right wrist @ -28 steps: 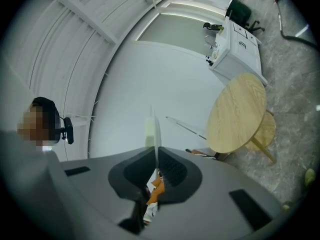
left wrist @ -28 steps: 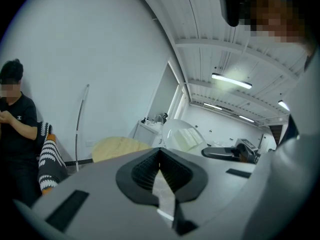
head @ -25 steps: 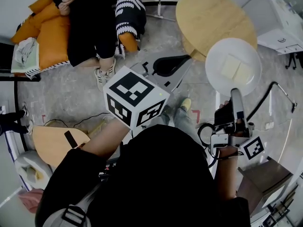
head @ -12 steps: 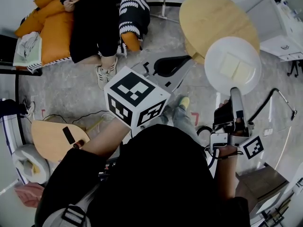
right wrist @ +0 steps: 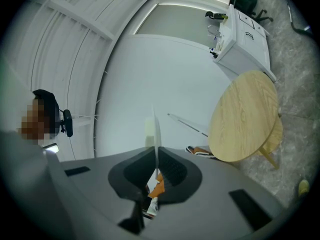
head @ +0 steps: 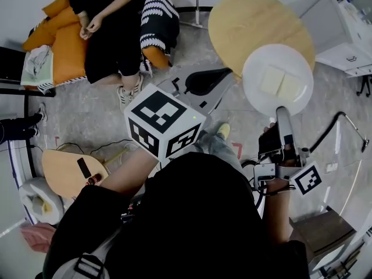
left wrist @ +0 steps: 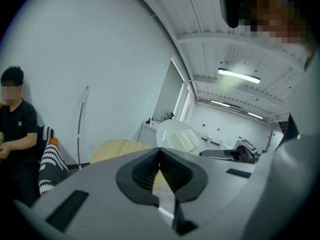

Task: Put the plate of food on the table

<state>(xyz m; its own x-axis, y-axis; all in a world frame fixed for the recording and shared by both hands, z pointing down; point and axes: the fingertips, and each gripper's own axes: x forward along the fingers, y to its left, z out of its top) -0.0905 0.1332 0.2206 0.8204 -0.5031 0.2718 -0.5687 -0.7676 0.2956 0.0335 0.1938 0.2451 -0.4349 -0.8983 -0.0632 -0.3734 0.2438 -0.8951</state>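
Observation:
A white plate (head: 278, 80) carrying two pale square slices of food hangs in the air, overlapping the near edge of the round wooden table (head: 244, 22). My right gripper (head: 281, 111) is shut on the plate's near rim. In the right gripper view the plate (right wrist: 156, 129) shows edge-on, pinched between the dark pads of that gripper (right wrist: 156, 153), with the table (right wrist: 245, 116) to the right. My left gripper (head: 224, 74) points at the table with its jaws shut on nothing. In the left gripper view the plate (left wrist: 180, 136) floats past the gripper (left wrist: 159, 154), beside the table (left wrist: 117, 149).
A person sits on an orange sofa (head: 64, 45) at the upper left, next to a striped cushion (head: 158, 10). A white cabinet (head: 343, 28) stands right of the table. A small wooden side table (head: 64, 170) is at the left, and a thin chair frame (head: 349, 129) at the right.
The plate and my right gripper have shifted left, so the plate now overlaps the round table's edge more. The left gripper has moved slightly left too.

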